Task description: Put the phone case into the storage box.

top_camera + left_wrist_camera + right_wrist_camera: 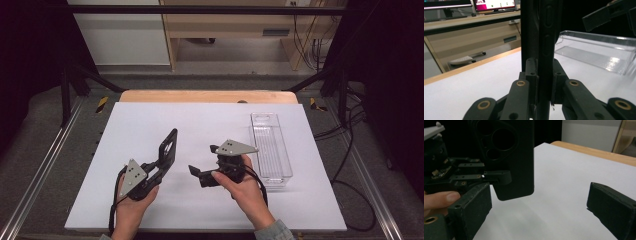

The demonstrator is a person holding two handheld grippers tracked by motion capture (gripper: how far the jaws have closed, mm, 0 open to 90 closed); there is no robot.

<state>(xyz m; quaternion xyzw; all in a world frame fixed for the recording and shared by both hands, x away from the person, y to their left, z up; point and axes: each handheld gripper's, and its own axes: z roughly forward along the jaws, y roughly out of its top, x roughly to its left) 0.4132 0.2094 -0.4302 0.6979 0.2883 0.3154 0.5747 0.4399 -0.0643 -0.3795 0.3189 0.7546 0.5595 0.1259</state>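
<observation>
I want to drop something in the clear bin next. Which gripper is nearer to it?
Right. The right gripper sits just beside the clear bin; the left gripper is farther off.

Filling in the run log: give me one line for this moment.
left gripper: shut on phone case, held off table | right gripper: open, beside case | clear bin: on white table

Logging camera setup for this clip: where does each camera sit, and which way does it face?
High view: above the table's near edge, looking forward and down; both forearms and tongs show.
Left gripper view: on the left tongs, looking along the clamped phone case toward the clear tray.
Right gripper view: on the right tongs, jaws apart, facing the case's back; a thumb shows.
All three views share the case.
</observation>
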